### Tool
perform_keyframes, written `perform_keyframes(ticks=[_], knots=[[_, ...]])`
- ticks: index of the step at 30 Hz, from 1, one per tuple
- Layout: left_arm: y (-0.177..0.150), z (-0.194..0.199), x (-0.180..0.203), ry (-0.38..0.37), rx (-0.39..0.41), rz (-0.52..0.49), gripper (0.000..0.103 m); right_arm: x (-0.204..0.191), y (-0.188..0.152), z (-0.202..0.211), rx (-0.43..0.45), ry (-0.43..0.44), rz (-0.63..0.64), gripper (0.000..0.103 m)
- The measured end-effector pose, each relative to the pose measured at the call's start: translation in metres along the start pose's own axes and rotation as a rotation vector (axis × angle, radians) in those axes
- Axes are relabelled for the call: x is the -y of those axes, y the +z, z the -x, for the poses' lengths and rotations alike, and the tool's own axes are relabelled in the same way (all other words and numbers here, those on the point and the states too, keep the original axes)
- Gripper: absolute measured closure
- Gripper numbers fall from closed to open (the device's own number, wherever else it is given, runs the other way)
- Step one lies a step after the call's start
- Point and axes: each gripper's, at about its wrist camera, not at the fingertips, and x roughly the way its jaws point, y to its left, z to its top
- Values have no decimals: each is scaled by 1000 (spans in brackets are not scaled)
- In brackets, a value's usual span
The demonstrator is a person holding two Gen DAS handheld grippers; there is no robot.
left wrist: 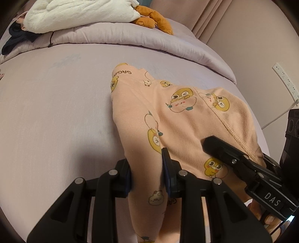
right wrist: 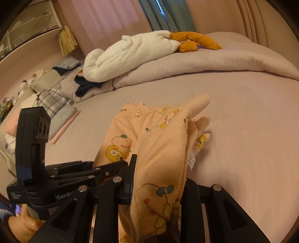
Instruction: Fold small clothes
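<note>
A small peach garment (left wrist: pixel 179 115) printed with yellow cartoon ducks lies on the lilac bed sheet (left wrist: pixel 56 112), its near end lifted. My left gripper (left wrist: pixel 146 173) is shut on a fold of the garment at its near left edge. My right gripper (right wrist: pixel 158 183) is shut on the garment's hemmed edge (right wrist: pixel 162 149), which bunches up between the fingers with a white label showing. The right gripper also shows in the left wrist view (left wrist: pixel 231 157), lying across the cloth. The left gripper shows in the right wrist view (right wrist: pixel 78 170), at the garment's left.
A rolled lilac duvet (left wrist: pixel 130 39) lies across the far side of the bed with a white plush blanket (left wrist: pixel 78 15) and an orange plush toy (left wrist: pixel 155 18) on it. Dark clothes (left wrist: pixel 16 39) lie far left. Folded clothes (right wrist: pixel 56 112) are stacked at the left edge.
</note>
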Motion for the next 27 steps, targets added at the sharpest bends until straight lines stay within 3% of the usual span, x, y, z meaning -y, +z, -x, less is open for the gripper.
perform_keyframes(ticks=[14, 27], knots=[[-39, 56, 6, 12, 45, 5, 76, -37, -25, 39, 35, 29, 61, 77], [-77, 84, -7, 26, 74, 47, 76, -66, -47, 47, 30, 46, 122, 77]])
